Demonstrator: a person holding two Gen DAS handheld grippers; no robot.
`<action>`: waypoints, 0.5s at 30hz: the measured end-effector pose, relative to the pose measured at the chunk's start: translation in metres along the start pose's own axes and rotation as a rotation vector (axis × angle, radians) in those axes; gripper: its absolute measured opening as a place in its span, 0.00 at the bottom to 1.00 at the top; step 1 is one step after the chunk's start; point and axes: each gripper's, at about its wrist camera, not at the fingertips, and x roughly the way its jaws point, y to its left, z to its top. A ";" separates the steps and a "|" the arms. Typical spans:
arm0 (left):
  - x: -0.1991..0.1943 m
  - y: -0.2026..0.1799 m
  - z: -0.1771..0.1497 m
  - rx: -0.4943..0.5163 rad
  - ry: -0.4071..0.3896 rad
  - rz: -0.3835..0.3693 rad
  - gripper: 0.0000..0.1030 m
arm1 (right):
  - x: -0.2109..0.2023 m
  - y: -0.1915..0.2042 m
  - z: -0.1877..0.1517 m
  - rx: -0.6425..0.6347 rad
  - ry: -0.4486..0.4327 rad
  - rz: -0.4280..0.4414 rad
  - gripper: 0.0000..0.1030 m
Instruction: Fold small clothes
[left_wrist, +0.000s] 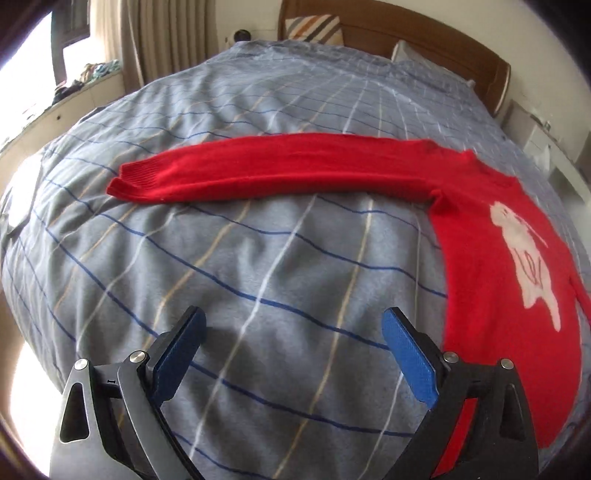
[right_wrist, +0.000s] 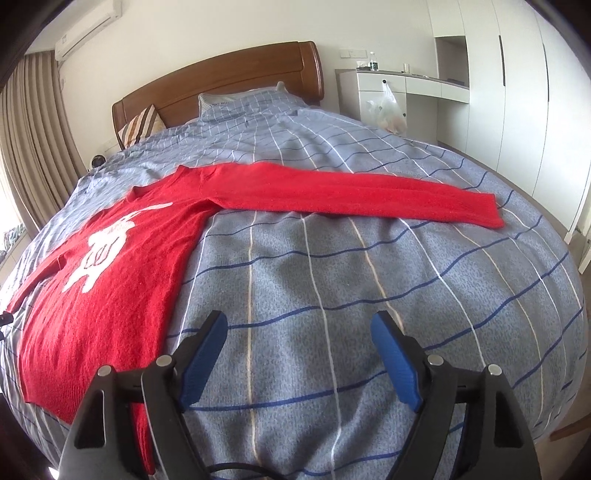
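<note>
A red sweater (left_wrist: 491, 266) with a white animal figure lies flat, face up, on the bed. In the left wrist view its left sleeve (left_wrist: 266, 173) stretches out sideways to the left, cuff at the far left. In the right wrist view the sweater body (right_wrist: 110, 280) is at the left and the other sleeve (right_wrist: 354, 195) stretches out to the right. My left gripper (left_wrist: 293, 325) is open and empty above the bedspread, just left of the sweater's hem. My right gripper (right_wrist: 299, 328) is open and empty above the bedspread, right of the hem.
The bed has a grey-blue checked bedspread (right_wrist: 332, 280), a wooden headboard (right_wrist: 221, 81) and pillows (left_wrist: 314, 29). Curtains and a window sill (left_wrist: 66, 88) are left of the bed. A white desk with a plastic bag (right_wrist: 388, 107) and wardrobes (right_wrist: 517, 92) are on the right.
</note>
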 end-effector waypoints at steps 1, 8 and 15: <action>0.005 -0.009 -0.004 0.022 0.003 0.006 0.94 | 0.003 0.002 0.001 -0.007 0.007 -0.008 0.88; 0.017 -0.017 -0.026 0.041 -0.070 0.051 1.00 | 0.030 0.008 -0.013 -0.042 0.079 -0.069 0.96; 0.015 -0.016 -0.033 0.046 -0.104 0.038 1.00 | 0.033 0.015 -0.021 -0.089 0.065 -0.112 0.99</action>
